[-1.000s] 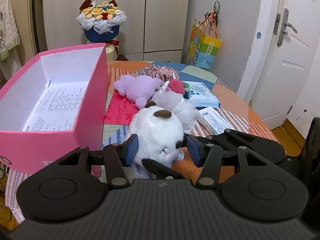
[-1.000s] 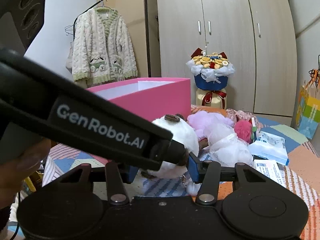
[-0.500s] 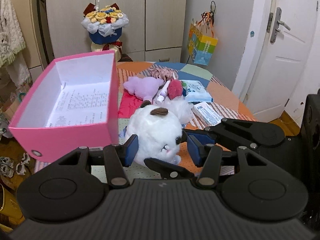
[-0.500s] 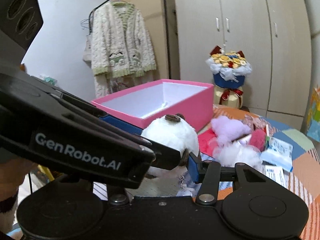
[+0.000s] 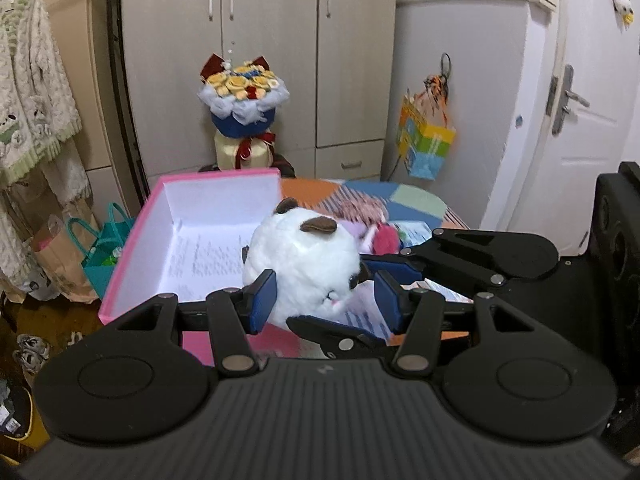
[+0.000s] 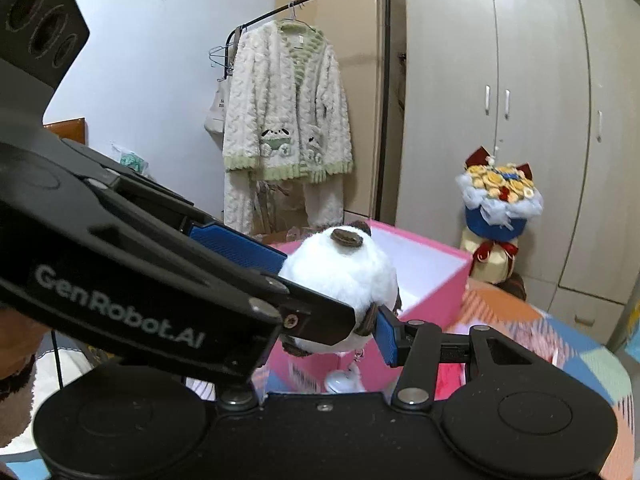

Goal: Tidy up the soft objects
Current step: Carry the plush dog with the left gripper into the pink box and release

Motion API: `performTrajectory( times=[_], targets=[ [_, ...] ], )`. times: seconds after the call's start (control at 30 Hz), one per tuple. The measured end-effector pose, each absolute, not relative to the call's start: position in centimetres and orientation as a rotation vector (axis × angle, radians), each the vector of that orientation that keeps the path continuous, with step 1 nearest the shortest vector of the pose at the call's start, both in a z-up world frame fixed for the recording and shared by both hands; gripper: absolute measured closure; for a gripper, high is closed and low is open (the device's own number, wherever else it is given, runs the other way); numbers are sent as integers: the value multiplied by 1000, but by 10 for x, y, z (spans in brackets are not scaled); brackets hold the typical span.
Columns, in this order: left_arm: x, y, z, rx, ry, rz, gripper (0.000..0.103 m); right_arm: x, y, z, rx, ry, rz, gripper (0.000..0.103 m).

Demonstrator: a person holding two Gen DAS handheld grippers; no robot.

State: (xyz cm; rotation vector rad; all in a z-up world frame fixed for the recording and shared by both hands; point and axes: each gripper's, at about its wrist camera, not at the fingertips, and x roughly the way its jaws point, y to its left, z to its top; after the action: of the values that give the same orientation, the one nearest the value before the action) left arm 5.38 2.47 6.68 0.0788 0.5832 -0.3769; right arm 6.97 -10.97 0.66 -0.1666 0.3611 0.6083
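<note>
Now higher: white plush toy (image 5: 304, 264), both grippers.

My left tool (image 5: 324, 300) and my right tool (image 6: 334, 322) cross each other, raised. Both clamp the white plush toy (image 5: 304, 268) from different sides, tilted slightly downward.

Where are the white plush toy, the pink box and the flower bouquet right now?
white plush toy (image 5: 304, 264), left wrist view, on its furry body.
pink box (image 5: 132, 240), left wrist view, on its left wall.
flower bouquet (image 6: 498, 192), right wrist view, on its blooms.
</note>
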Motion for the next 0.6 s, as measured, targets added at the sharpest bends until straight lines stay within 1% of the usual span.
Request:
performTrajectory(
  times=[0.27, 0.4, 0.6],
  targets=[
    [122, 50, 76, 44, 588, -364, 51, 132, -86, 25, -166, 390, 616, 48],
    [168, 66, 66, -2, 614, -364, 51, 179, -79, 20, -154, 433, 630, 48],
    [248, 82, 43, -87, 717, -385, 51, 257, -71, 4, -135, 561, 654, 48]
  ],
)
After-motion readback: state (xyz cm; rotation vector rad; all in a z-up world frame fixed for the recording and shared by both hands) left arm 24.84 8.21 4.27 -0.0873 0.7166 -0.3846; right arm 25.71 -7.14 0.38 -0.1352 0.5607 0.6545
